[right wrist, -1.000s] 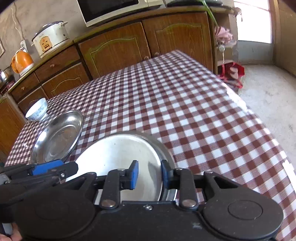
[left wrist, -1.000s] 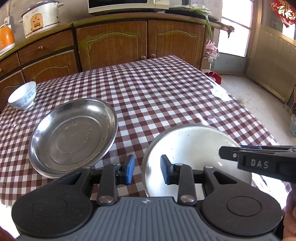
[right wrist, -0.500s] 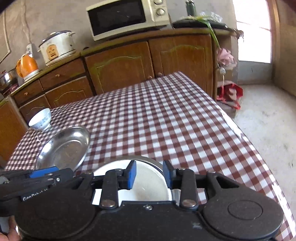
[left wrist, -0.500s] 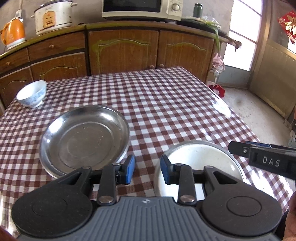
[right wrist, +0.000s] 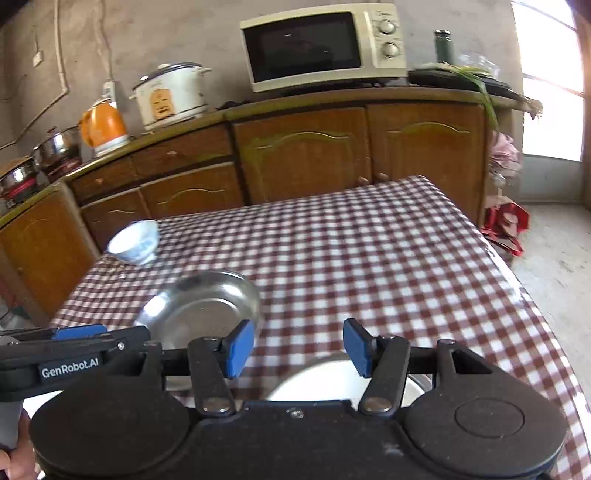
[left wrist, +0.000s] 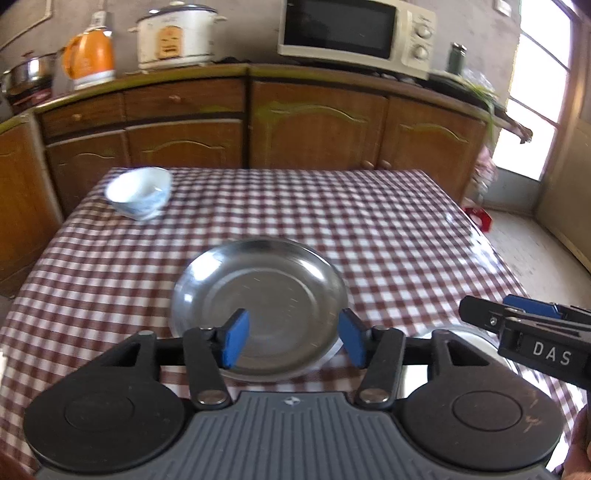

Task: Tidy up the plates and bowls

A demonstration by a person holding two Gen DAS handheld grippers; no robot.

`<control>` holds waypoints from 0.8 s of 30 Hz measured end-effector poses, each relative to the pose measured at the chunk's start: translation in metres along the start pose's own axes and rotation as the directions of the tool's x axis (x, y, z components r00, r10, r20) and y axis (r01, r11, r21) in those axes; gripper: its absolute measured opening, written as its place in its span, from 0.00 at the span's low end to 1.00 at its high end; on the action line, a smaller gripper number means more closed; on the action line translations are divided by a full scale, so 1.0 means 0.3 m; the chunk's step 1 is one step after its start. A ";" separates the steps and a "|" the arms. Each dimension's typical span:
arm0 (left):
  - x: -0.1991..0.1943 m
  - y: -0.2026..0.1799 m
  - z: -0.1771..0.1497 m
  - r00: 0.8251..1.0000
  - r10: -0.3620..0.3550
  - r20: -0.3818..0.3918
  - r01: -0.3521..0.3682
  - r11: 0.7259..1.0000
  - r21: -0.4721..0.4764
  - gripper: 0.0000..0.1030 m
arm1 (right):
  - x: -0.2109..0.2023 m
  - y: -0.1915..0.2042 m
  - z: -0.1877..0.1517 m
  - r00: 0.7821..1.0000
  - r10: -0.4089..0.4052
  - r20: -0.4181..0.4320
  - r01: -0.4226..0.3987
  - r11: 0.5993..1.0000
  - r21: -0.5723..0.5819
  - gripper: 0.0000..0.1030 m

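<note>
A steel plate (left wrist: 258, 295) lies on the red-checked table (left wrist: 369, 229), just beyond my left gripper (left wrist: 293, 339). That gripper's jaws are opening, with nothing between the pads. A white plate (right wrist: 325, 380) lies at the near edge under my right gripper (right wrist: 299, 345), whose jaws are also opening on nothing. In the left wrist view the white plate (left wrist: 476, 336) is mostly hidden behind the right gripper (left wrist: 487, 314). A white and blue bowl (left wrist: 138, 192) stands at the far left corner. The right wrist view also shows the steel plate (right wrist: 199, 306), the bowl (right wrist: 135, 240) and the left gripper (right wrist: 110, 336).
Wooden cabinets (left wrist: 317, 125) run behind the table, bearing a microwave (left wrist: 354, 37), a rice cooker (left wrist: 173, 35) and an orange kettle (left wrist: 88, 59). The floor drops away at the table's right edge (right wrist: 524, 295). A red bag (right wrist: 506, 225) hangs by the cabinet.
Both grippers have risen and drawn back from the white plate, and their jaws have spread from nearly shut to well apart. The steel plate now sits in front of the left gripper.
</note>
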State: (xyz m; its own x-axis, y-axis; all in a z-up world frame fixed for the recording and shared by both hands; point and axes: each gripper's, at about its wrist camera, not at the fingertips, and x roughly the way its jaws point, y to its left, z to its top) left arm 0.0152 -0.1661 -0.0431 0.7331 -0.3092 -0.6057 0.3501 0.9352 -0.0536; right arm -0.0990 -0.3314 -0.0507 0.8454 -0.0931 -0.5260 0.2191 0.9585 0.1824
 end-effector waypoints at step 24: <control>-0.137 0.323 0.069 0.982 0.176 0.063 -0.167 0.978 -0.128 0.63 | 0.052 0.434 0.123 0.983 0.184 0.007 -0.182 0.973 -0.145 0.67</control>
State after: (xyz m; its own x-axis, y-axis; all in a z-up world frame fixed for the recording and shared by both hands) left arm 0.0311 -0.0662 -0.0070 0.8186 -0.1499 -0.5545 0.1451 0.9880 -0.0528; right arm -0.0394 -0.2180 -0.0045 0.8746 0.0835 -0.4777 -0.0111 0.9883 0.1524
